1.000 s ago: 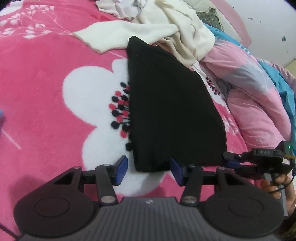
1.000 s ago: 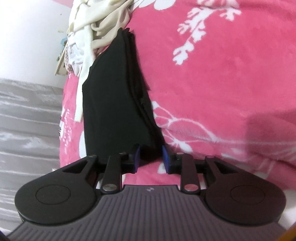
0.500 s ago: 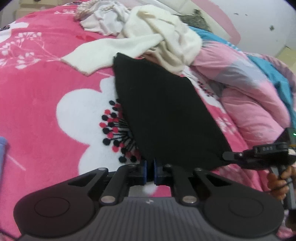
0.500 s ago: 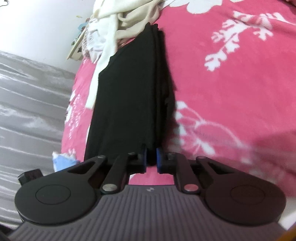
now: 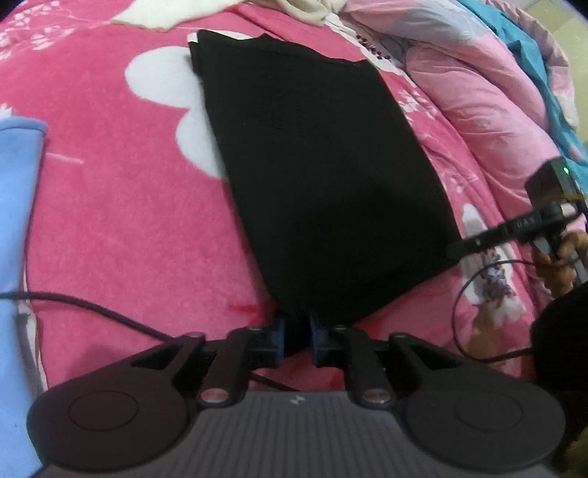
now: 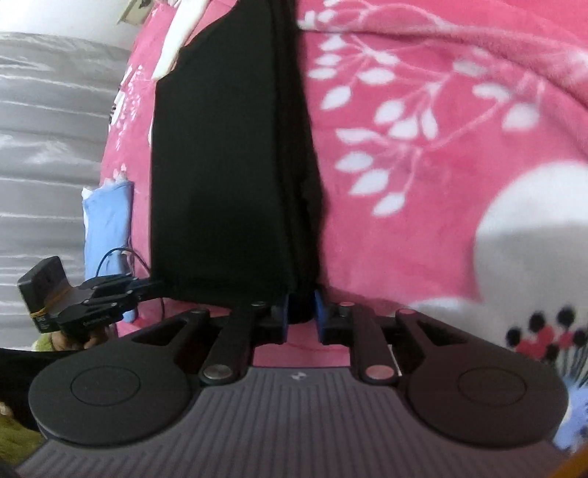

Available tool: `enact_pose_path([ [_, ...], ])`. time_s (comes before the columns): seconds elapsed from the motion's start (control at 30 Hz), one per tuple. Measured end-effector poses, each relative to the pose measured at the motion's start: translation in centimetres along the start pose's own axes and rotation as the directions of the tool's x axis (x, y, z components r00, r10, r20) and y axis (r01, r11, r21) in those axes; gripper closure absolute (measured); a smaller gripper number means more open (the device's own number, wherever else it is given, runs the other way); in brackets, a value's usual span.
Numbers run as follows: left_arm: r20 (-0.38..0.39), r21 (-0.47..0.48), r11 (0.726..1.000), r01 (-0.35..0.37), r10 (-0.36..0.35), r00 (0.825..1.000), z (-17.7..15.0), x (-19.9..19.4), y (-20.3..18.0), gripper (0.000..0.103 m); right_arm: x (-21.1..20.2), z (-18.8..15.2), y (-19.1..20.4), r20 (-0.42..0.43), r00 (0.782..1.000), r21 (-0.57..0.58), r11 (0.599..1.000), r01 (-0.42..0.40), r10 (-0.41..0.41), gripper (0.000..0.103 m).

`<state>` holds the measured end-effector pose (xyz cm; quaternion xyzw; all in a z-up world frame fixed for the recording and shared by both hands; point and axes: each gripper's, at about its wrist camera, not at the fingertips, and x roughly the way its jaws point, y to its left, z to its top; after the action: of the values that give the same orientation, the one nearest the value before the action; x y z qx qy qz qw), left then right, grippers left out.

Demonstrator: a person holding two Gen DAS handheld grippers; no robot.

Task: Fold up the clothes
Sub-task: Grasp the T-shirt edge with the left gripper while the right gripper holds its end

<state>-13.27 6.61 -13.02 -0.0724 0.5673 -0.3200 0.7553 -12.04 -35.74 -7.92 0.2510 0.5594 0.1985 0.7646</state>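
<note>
Two hand-held grippers, both clamped on near corners of one folded black garment (image 5: 323, 176) lying on pink floral bed blanket (image 5: 121, 220).

Changes vs. 0.5 s ago: garment pulled nearer both cams, fills more of each view; cream clothes pile (image 5: 308, 9) now only at top edge of L view; blue cloth (image 5: 18, 206) now large at L view's left edge, was a sliver before. Blue pads sit a bit wider apart than 0.5 s ago, w/ black fabric bunched between.

Left hand-held gripper (image 5: 296, 340): closed on garment's near-left corner, fabric visible between pads. Right hand-held gripper (image 6: 301, 318): closed on near-right corner at the stacked fold edges.

L view only: garment's broad top face, slightly lifted at near edge; pink quilt (image 5: 488, 121) w/ teal patch along garment's right side; black cable (image 5: 92, 309) across blanket; right gripper seen side-on at far right, person's fingers (image 5: 562, 253) on its handle.

R view only: layered fold edges running along garment's right side; grey curtain (image 6: 47, 147) beyond bed edge; left gripper side-on at lower left, beside blue cloth; red-black flower centre print (image 6: 544, 338) at right.

Obstructions: each gripper body blocks lower third of own view; both frames motion-blurred.
</note>
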Motion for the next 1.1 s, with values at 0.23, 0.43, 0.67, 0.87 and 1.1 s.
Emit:
enact_pose_path([
  [0.23,0.202,0.039,0.993,-0.116,0.106,0.974,5.2,-1.7,0.6,0.042,-1.1,2.6,0.6,0.066,0.997,-0.151,0.987,0.047,-0.037,0.052],
  [0.43,0.269,-0.167,0.980,-0.110,0.153,0.951,8.5,3.2,2.7,0.043,3.2,7.2,-1.5,0.166,0.985,-0.114,0.992,0.056,-0.037,0.051],
  [0.67,0.383,-0.179,0.980,-0.086,0.150,0.912,10.1,4.5,2.9,0.038,6.5,9.3,-3.1,0.242,0.970,-0.063,0.998,-0.025,0.040,0.051],
  [0.87,0.404,-0.165,0.985,-0.055,0.118,0.907,12.9,5.5,4.0,0.042,7.7,11.6,-3.9,0.266,0.955,-0.045,0.991,-0.124,0.131,0.050],
  [1.1,0.378,-0.152,0.988,0.037,0.023,0.926,12.2,5.1,5.0,0.042,7.2,10.5,-5.6,0.238,0.934,0.007,0.961,-0.277,0.267,0.052],
])
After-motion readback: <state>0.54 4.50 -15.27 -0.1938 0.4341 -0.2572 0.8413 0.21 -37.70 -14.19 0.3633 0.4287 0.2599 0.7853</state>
